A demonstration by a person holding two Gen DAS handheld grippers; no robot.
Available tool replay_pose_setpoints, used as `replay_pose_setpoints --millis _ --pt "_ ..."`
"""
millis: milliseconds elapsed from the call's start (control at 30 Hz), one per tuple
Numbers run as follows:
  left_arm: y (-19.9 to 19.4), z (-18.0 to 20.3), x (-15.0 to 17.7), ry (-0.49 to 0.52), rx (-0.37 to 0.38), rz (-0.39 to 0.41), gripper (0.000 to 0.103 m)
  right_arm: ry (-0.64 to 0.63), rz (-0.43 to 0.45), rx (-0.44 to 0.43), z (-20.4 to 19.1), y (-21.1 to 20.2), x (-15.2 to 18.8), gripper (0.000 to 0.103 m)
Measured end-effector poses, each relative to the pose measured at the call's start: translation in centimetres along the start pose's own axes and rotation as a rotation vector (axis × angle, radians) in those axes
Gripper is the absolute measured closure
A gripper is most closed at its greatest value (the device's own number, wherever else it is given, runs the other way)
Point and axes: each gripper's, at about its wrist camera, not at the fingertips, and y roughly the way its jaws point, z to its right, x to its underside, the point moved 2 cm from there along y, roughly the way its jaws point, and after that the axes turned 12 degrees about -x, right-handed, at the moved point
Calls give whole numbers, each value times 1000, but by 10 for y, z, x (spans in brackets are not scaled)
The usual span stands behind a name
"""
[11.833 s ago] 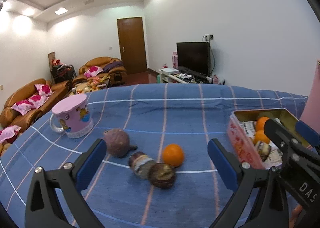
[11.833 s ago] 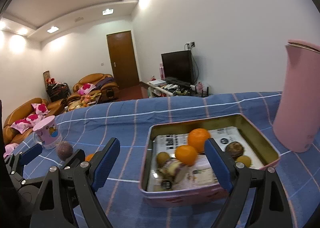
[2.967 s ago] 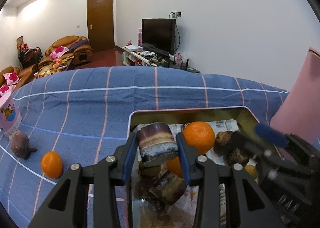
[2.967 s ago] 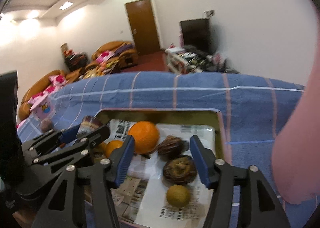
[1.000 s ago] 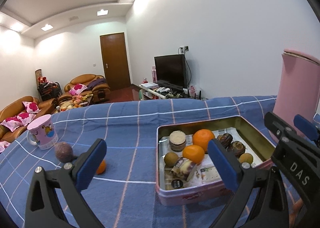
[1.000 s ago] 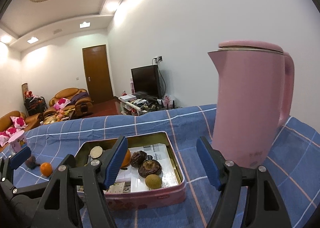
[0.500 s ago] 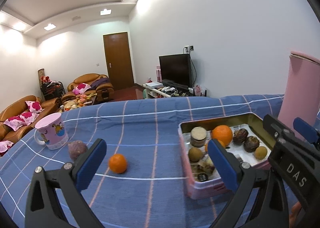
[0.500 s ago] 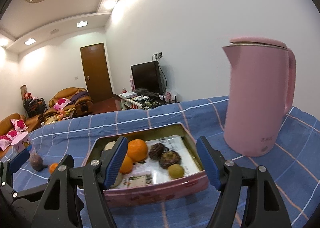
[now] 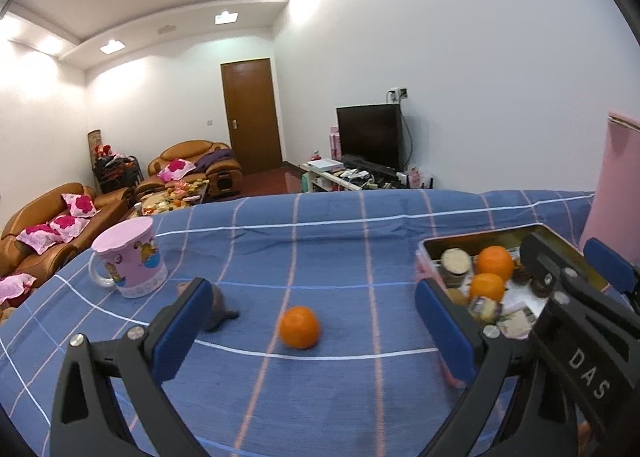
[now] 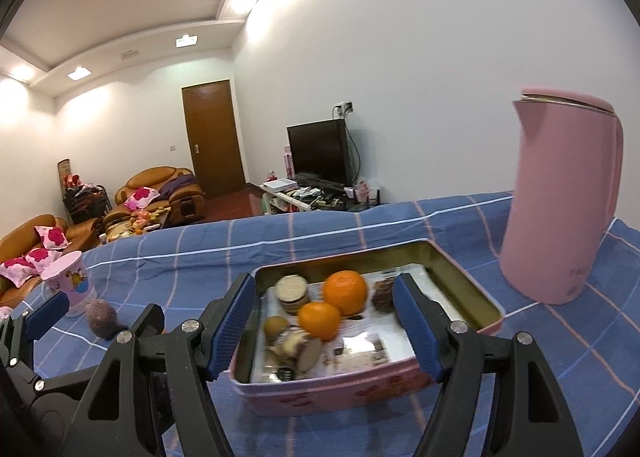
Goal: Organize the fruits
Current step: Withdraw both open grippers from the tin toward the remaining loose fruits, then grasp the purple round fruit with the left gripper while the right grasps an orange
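Note:
An orange (image 9: pixel 299 326) lies alone on the blue checked cloth, between the spread fingers of my open, empty left gripper (image 9: pixel 308 329). A dark purple fruit (image 9: pixel 218 303) sits partly behind its left finger; it also shows in the right wrist view (image 10: pixel 101 317). The pink tin (image 10: pixel 460 269) holds two oranges (image 10: pixel 345 292), cut taro pieces and dark fruits; it also shows in the left wrist view (image 9: pixel 560 237). My right gripper (image 10: pixel 325 327) is open and empty, hovering above the tin's near side.
A pink cartoon mug (image 9: pixel 130 259) stands at the left of the cloth. A tall pink kettle (image 10: pixel 560 201) stands right of the tin. The right gripper's black body (image 9: pixel 576 337) crosses the left wrist view's lower right corner.
My left gripper has swung left, so the loose orange now sits between its fingers and the tin has slid to the right. The right gripper has moved closer to the tin.

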Motion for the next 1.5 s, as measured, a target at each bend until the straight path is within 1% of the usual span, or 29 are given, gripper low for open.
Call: replay_pose_setpoints --millis 300,567,700,733,800,867,933,1033,1100,1167,1367,1400,1433,1500 --pt "27 -37 0 -13 -59 -32 0 -11 -32 -54 -32 18 4 30" --pt "55 -73 2 -32 -109 -85 0 -17 -75 -89 -59 38 6 30" --pt "78 -101 5 -77 -158 -152 0 -27 -125 -113 -75 53 8 30" --pt "85 -111 6 -102 -164 -182 0 -29 -135 -122 -78 56 9 30" --pt "96 -126 9 -144 -178 -228 0 -39 -165 -150 -87 64 10 30" --pt "104 -136 11 -174 -185 -255 0 -48 -190 -166 -94 71 12 30" --pt "110 -143 13 -184 -198 -268 0 -55 -240 -201 -104 83 15 30" --pt "113 -145 14 -166 -207 -266 0 -69 -310 -233 -117 98 23 30" --pt "116 -145 13 -151 -202 -268 0 -82 -375 -251 -127 111 28 30" --pt "119 -143 12 -132 -195 -273 0 -85 -423 -264 -132 120 32 30" --pt "122 -137 9 -87 -187 -271 0 -84 -544 -266 -138 139 47 31" --pt "123 -135 9 -83 -175 -272 0 -83 -557 -269 -138 141 49 36" --pt "123 -134 8 -79 -163 -274 0 -81 -575 -273 -139 144 51 43" --pt "123 -131 7 -73 -148 -272 0 -82 -585 -272 -139 145 52 49"
